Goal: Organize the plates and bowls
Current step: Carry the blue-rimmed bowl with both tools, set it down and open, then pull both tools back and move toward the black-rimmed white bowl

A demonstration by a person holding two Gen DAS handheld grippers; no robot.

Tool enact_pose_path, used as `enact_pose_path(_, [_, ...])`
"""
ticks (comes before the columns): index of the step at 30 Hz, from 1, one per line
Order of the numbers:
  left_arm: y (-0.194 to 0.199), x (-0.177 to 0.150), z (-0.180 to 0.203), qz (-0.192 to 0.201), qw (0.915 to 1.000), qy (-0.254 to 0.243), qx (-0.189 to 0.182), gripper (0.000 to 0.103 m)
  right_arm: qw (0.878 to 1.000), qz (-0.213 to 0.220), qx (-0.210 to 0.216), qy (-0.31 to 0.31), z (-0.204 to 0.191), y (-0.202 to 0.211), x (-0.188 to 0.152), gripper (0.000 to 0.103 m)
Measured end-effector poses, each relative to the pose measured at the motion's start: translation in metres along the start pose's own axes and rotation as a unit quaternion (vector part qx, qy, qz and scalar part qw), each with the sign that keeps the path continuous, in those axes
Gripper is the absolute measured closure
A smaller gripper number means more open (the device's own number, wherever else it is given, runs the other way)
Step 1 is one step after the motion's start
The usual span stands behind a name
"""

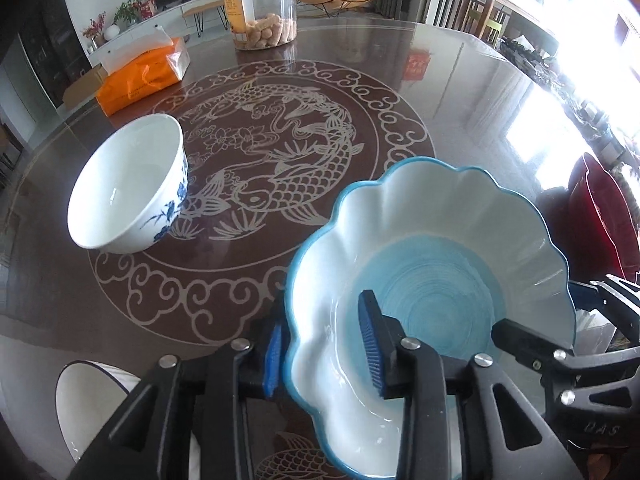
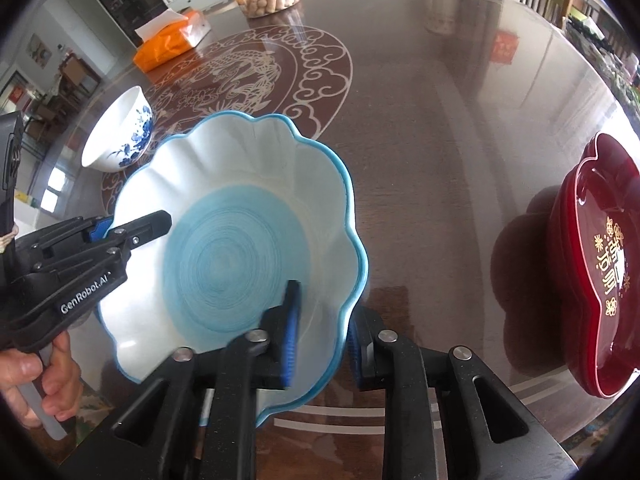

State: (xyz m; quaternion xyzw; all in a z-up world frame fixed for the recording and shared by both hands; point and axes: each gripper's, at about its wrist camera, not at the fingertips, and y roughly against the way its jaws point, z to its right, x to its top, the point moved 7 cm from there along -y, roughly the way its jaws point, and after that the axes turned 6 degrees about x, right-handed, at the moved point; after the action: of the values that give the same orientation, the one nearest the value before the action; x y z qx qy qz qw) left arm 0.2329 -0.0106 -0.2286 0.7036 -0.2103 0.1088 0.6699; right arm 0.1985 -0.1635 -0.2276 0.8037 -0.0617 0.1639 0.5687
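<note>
A scalloped white bowl with a blue rim and blue centre (image 1: 440,240) (image 2: 240,184) sits on the glass-topped table. My left gripper (image 1: 320,320) straddles its near-left rim, one pad outside and one inside, with a gap to the wall: open. My right gripper (image 2: 326,304) straddles the opposite rim the same way, also open with the rim between its pads. Each gripper shows in the other's view: the left gripper (image 2: 132,228), held by a hand, and the right gripper (image 1: 560,320). A white bowl with blue flowers (image 1: 128,188) (image 2: 120,140) stands to the left, apart.
A dark red lobed tray (image 2: 592,272) (image 1: 596,208) lies at the right table edge. A white plate with a dark rim (image 1: 88,400) is at the near left. A clear snack jar (image 1: 264,4) and an orange tissue pack (image 1: 140,76) stand at the far side.
</note>
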Motion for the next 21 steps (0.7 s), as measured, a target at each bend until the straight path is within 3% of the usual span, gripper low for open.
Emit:
enact_pose_path(1, [0.007, 0.002, -0.001, 0.015, 0.9998, -0.002, 0.013, 0.047, 1.0, 0.007, -0.006, 0.001, -0.001, 0.002, -0.002, 0.022])
enact_pose_path(4, [0.038, 0.006, -0.01, 0.067, 0.9967, 0.002, 0.046, 0.024, 0.999, 0.039, -0.027, -0.006, 0.002, 0.015, -0.009, 0.023])
enact_pose_path(7, [0.076, 0.006, -0.019, 0.126, 0.9894, 0.015, 0.071, 0.02, 0.993, 0.104, -0.059, -0.018, 0.006, 0.049, -0.018, 0.023])
enact_pose_path(12, [0.131, -0.012, -0.021, 0.203, 0.9741, 0.02, 0.098, 0.012, 0.971, 0.209, -0.11, -0.043, -0.004, 0.11, -0.042, 0.023])
enact_pose_path(15, [0.152, -0.028, -0.013, 0.218, 0.9689, -0.007, 0.117, 0.01, 0.953, 0.273, -0.123, -0.054, -0.017, 0.14, -0.059, 0.023])
enact_pose_path(18, [0.164, -0.045, -0.005, 0.211, 0.9693, -0.035, 0.122, 0.008, 0.935, 0.323, -0.145, -0.031, -0.034, 0.158, -0.067, 0.022])
enact_pose_path(21, [0.17, -0.056, -0.006, 0.196, 0.9745, -0.028, 0.105, 0.008, 0.927, 0.327, -0.183, -0.006, -0.041, 0.159, -0.067, 0.02])
